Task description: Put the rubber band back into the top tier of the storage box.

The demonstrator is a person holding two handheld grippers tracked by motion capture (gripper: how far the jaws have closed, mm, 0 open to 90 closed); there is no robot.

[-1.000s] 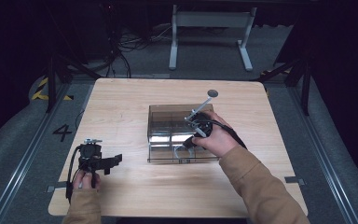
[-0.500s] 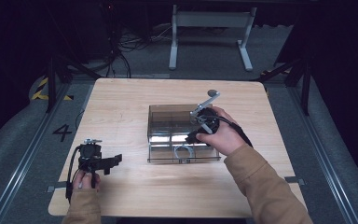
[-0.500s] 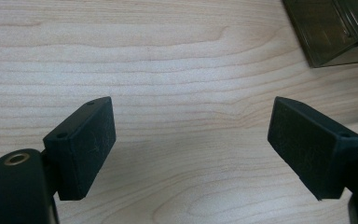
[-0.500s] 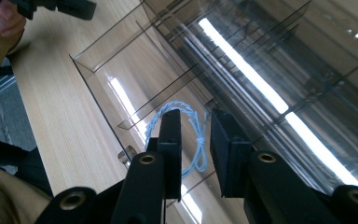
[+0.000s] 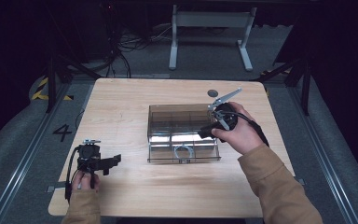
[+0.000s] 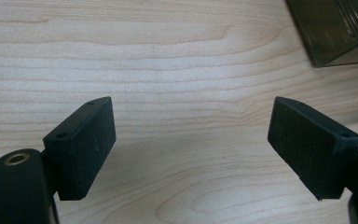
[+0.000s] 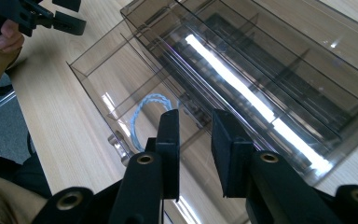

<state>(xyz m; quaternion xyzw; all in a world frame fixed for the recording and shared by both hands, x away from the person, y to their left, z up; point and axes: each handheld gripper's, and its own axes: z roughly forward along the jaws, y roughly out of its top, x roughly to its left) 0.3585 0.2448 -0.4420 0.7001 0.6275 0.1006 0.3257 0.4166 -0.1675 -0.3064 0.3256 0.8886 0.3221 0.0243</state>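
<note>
Clear drawer box (image 5: 182, 133) sits mid-table, drawer pulled out toward 6 o'clock. Blue cord loop (image 7: 148, 112) lying inside the open drawer (image 7: 100, 86), apparently just dropped in, so placing looks done; likely left: push drawer shut. Right gripper (image 5: 206, 132) at box's 3 o'clock edge, above drawer, tilted down-left; jaws have just been opening, now parted w/ a narrow gap, nothing between. Left gripper (image 5: 114, 161) parked at 8 o'clock of box on table (image 5: 121, 107), level, jaws spread wide, empty.
</note>
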